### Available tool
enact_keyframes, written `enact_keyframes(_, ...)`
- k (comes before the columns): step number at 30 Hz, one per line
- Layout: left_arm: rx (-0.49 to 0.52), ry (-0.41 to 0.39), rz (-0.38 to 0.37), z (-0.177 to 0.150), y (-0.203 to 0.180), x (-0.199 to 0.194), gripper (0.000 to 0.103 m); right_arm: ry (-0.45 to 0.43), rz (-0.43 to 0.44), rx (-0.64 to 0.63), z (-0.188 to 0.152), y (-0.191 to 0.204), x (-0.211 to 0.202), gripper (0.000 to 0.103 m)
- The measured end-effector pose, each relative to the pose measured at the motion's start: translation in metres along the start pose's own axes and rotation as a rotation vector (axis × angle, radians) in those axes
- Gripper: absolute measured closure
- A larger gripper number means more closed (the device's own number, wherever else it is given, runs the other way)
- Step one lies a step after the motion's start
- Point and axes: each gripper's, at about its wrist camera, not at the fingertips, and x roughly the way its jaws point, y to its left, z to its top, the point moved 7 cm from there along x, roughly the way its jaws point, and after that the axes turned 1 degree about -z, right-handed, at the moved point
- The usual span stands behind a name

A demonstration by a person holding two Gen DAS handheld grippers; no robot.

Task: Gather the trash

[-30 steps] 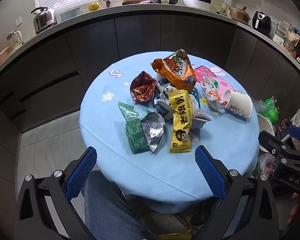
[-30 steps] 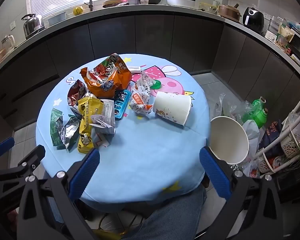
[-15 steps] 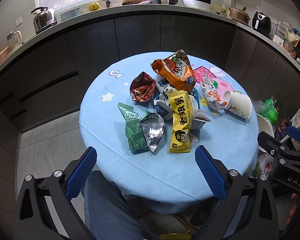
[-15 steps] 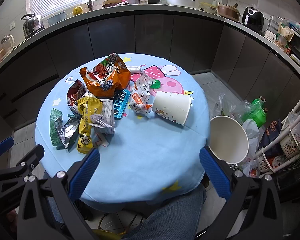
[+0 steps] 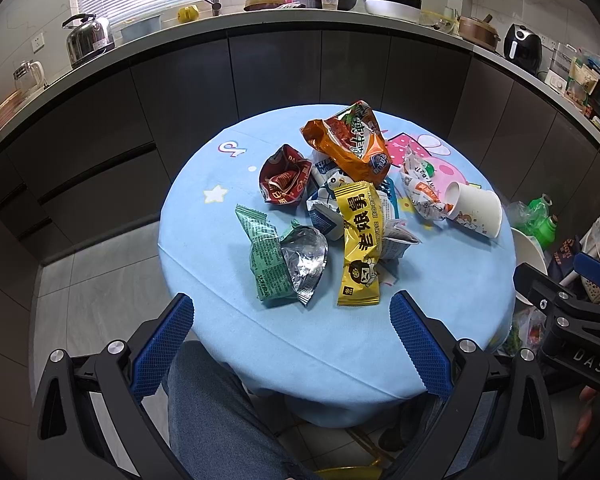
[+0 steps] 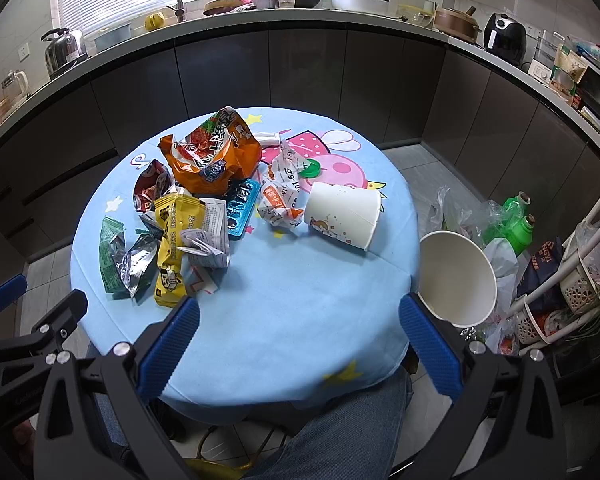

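- Judging by the litter on the round bench [image 6: 284,320] with its light-blue printed cloth, collecting has barely begun; nothing is in either gripper.
- Left gripper [image 5: 292,328] hovers over the near edge, its blue ribbed fingers [image 5: 164,336] spread wide and empty; right gripper [image 6: 300,332] likewise, fingers [image 6: 428,344] released.
- Nearest the left gripper lie a crinkled green foil wrapper [image 5: 268,256] torn open to its silver lining, and a flat, glossy yellow snack packet [image 5: 358,248].
- Further back: a puffed orange crisp bag [image 5: 348,144], a crumpled dark-red pouch [image 5: 284,180], and creased white paper wrappers [image 6: 280,196].
- A white paper cup [image 6: 344,216] lies tipped on its side; a ridged blue plastic tray [image 6: 242,208] sits just beside the wrappers.
- A wide white paper tub [image 6: 456,276] stands off the bench's right edge, probably the receptacle, apparently empty.
- All the pieces are left to gather.
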Motion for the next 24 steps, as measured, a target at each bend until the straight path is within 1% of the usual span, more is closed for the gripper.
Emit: enact_keyframes(24, -0.003, -0.003, -0.001, 0.0007, 0.0004, -0.0037, 0.009, -0.001, 0.001, 0.001, 0.0001, 0.0006, -0.0007, 0.003)
